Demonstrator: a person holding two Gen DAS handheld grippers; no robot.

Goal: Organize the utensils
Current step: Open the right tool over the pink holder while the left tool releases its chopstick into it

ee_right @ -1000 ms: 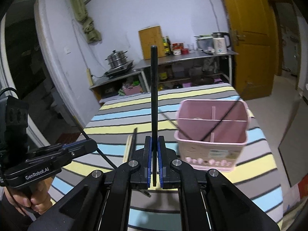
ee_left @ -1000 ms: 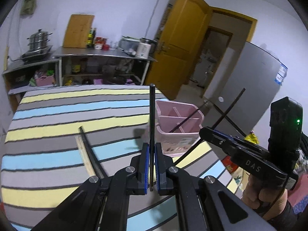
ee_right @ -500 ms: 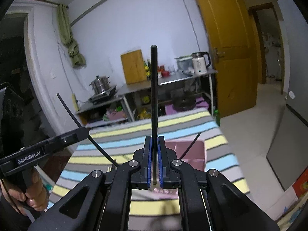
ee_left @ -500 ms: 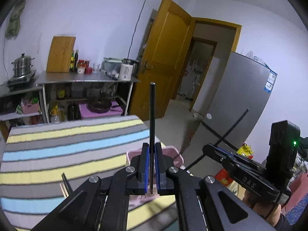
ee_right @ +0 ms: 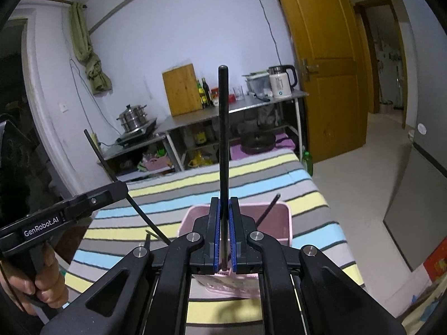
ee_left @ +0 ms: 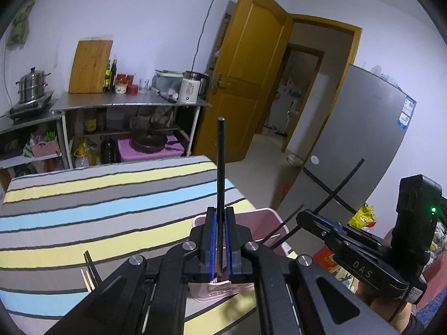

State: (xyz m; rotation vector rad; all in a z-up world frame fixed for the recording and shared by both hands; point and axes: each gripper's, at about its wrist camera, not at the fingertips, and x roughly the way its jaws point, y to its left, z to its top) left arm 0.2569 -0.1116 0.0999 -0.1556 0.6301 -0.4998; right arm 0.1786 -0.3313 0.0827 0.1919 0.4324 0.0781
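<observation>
Lowering each chopstick tip-first into the pink basket (ee_left: 268, 217) looks like the step in hand, and doing it well means bringing each stick over an open compartment, tilting it nearer upright, and letting go only once its lower end is inside the rim. The left gripper (ee_left: 220, 240) is clamped shut on a black chopstick (ee_left: 220, 167), whose long axis runs straight out along the fingers, away from the camera and up over the striped table (ee_left: 83, 195). The right gripper (ee_right: 223, 237) is likewise closed on its own black chopstick (ee_right: 223, 139), pointing the same way. The basket sits just beneath both grippers, near the table's edge, with another stick leaning in it.
</observation>
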